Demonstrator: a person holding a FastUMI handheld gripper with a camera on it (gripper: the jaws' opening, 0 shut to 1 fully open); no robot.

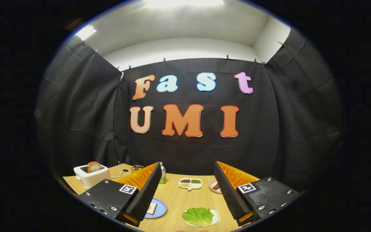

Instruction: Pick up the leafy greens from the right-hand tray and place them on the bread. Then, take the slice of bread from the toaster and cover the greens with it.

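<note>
The gripper [187, 190] is released — its two ridged fingers [147, 193] stand wide apart in the lower part of the frame, gripping nothing, held above a light wooden table [179, 199]. Between the fingers, at the bottom centre, a crinkled green lettuce leaf [198, 216] lies on a small white oval tray [217, 218]. Just beside the left finger, partly hidden behind it, a square slice of bread [151, 208] rests on a round blue plate [160, 207]. At the lower left of the frame a white toaster [92, 176] stands on the table with a browned slice of toast [94, 166] poking up from its slot. Farther back, between the fingers, sit a white divided dish of seeds [190, 183], a small green bottle [162, 174] and — half hidden by the right finger — a small white plate [215, 187].
</note>
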